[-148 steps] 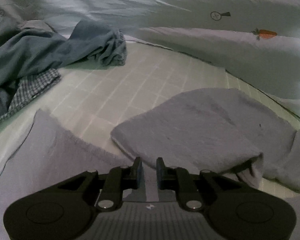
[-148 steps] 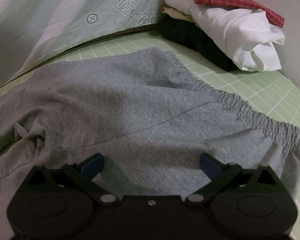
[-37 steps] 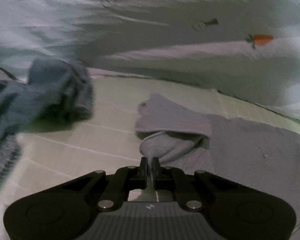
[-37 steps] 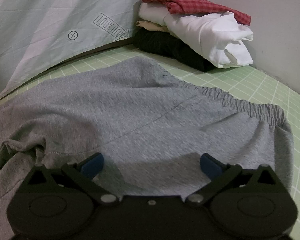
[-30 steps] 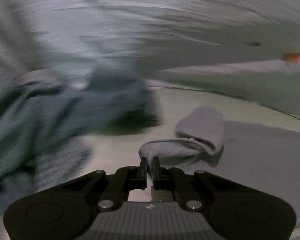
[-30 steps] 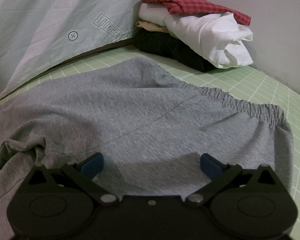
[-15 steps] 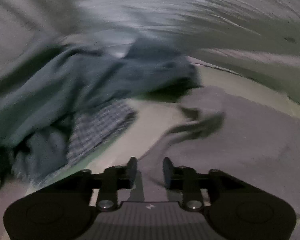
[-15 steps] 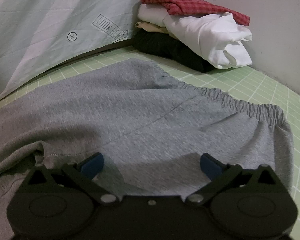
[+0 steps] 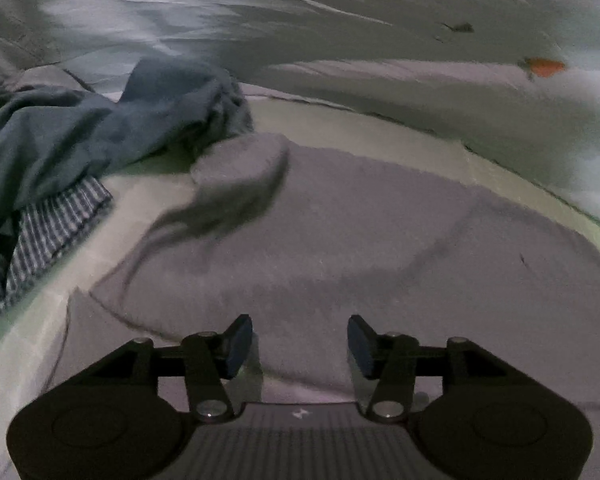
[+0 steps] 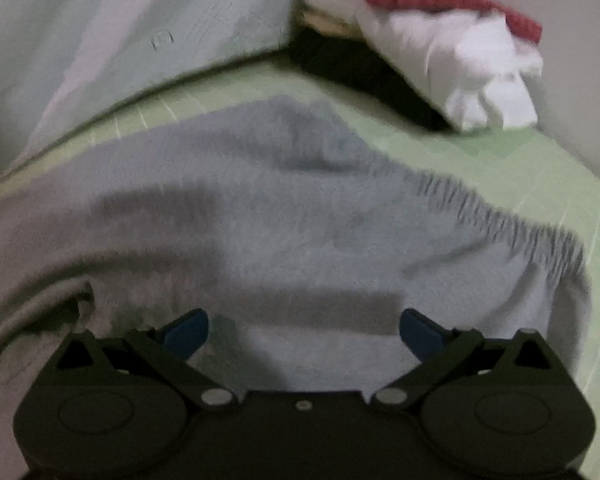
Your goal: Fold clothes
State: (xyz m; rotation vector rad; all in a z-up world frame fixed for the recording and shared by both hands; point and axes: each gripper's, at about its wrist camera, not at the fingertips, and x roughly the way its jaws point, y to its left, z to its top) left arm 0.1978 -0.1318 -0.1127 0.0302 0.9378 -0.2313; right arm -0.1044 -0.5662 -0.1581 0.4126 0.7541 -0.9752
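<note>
Released from the left gripper (image 9: 299, 340), whose jaws a second earlier were pinched on a bunched leg end, the grey trousers (image 9: 360, 240) lay free on the green mat (image 9: 148, 184); the jaws were opening, nothing between the pads. This suggested one fold stroke was complete and a new grasp point was needed. The right gripper (image 10: 303, 330) hung wide open above the cloth, holding nothing. Farther out, the dropped leg end (image 9: 240, 168) rested doubled back and rumpled, so the fold looked uneven. The gathered waistband (image 10: 500, 216) ran toward the mat's right side. Beyond lay a blue garment heap (image 9: 100, 128), unfolded, and a folded stack (image 10: 440, 40) against the wall.
</note>
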